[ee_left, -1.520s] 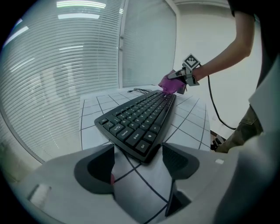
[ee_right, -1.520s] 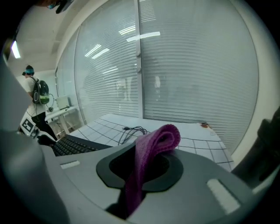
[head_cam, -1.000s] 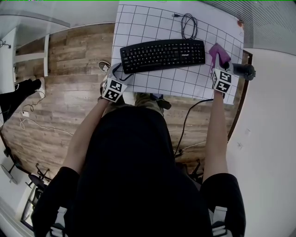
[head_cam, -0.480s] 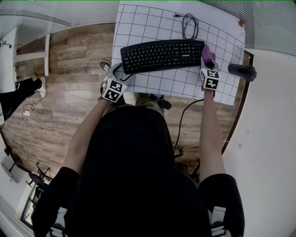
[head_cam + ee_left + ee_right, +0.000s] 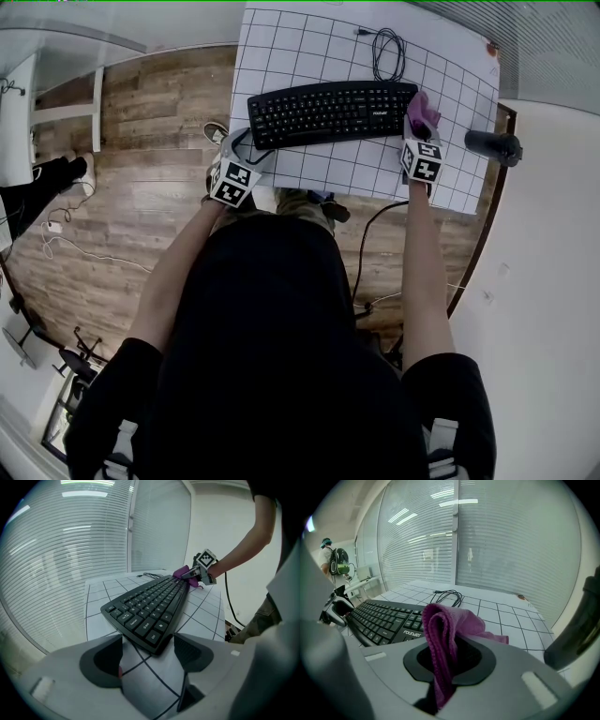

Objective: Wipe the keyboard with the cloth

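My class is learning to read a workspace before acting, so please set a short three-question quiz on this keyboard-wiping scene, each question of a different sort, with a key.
1. Short answer: which tongs pinch the purple cloth?
2. Multiple choice: where is the cloth held relative to the keyboard? A) beside its right end; B) beside its left end; C) over its middle.
3. True or false: the left tongs stand open, with the keyboard's near left corner in the gap between them.

Key: 1) the right tongs; 2) A; 3) true.
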{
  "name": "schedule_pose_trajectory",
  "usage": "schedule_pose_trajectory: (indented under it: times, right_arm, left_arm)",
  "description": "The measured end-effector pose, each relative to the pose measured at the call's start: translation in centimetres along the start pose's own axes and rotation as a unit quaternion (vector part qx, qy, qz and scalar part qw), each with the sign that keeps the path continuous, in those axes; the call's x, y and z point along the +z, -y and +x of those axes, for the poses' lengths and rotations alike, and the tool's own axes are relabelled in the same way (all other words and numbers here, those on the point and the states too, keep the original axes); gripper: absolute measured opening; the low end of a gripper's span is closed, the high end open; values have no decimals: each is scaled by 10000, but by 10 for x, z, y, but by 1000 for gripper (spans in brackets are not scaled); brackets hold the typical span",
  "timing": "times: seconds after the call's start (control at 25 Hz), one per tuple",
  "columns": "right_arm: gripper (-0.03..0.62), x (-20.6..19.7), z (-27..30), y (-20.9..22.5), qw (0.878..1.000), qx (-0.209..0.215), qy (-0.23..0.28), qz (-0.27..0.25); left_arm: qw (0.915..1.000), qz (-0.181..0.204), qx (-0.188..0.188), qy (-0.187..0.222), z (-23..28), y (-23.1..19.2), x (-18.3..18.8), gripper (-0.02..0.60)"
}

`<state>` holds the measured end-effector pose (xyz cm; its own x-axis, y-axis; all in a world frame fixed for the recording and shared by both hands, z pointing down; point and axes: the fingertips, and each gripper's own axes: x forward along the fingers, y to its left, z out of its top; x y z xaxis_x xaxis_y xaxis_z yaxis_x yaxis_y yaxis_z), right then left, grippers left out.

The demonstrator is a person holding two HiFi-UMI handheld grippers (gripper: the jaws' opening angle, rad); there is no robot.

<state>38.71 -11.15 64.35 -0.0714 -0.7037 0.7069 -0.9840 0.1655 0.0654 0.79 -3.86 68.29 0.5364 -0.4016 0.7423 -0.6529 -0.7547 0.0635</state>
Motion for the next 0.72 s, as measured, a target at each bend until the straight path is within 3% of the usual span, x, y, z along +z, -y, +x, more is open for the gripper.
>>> schedule_pose_trajectory:
  times: [0.72]
  right_arm:
    - [63,2,1,-19,9998,89,96,162]
  left_arm:
    - [10000,-2,2,15,-1,-1,0,325]
